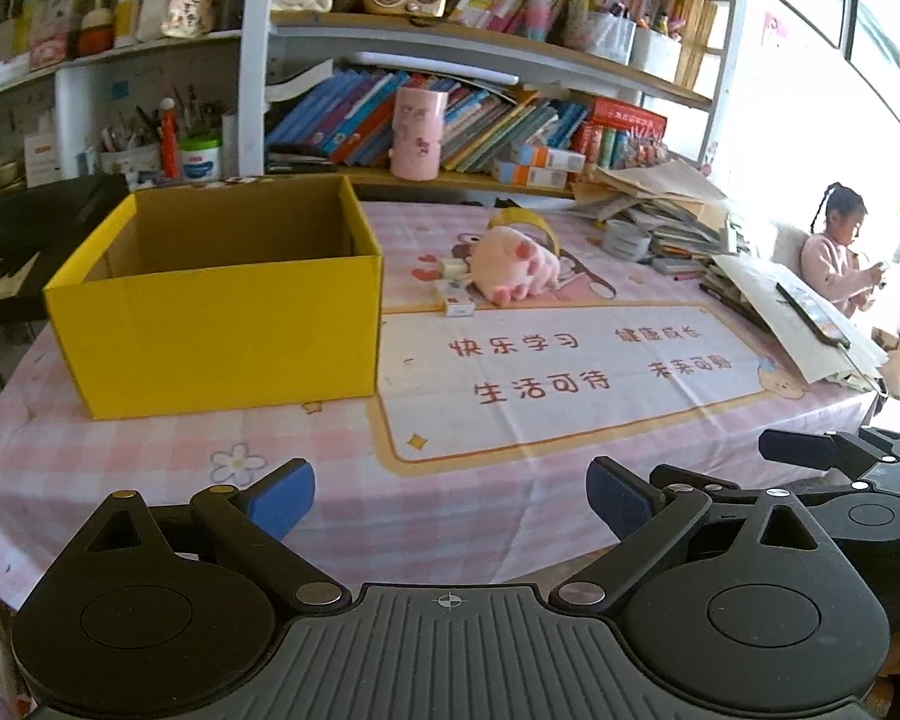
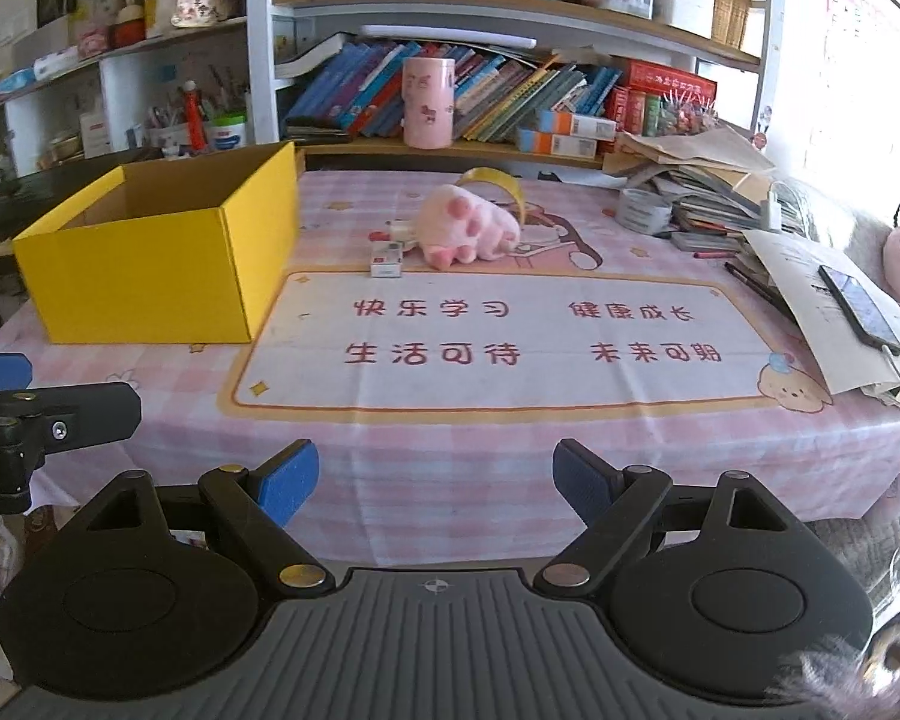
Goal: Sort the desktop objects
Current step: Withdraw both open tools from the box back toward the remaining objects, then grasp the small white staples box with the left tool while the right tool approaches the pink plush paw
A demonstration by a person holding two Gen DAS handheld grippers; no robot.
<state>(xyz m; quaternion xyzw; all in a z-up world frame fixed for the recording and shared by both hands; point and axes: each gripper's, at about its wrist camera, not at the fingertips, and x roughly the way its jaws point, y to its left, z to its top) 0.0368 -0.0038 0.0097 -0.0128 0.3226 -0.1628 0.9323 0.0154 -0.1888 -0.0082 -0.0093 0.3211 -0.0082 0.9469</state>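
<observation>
Both grippers [image 1: 450, 495] [image 2: 435, 480] open and empty at the counter [image 2: 450, 450] edge, plush paw [image 2: 471, 222] well ahead beside a small pack [image 2: 385, 264], possibly cards, right of box [image 2: 150, 276]; reaching risks knocking pack away.

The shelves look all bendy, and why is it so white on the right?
Left wrist view: the fisheye lens curves the shelves, and window light washes out the right side. Right wrist view: same bending, same glare at the right edge; a fuzzy blur sits in the bottom corner.
</observation>
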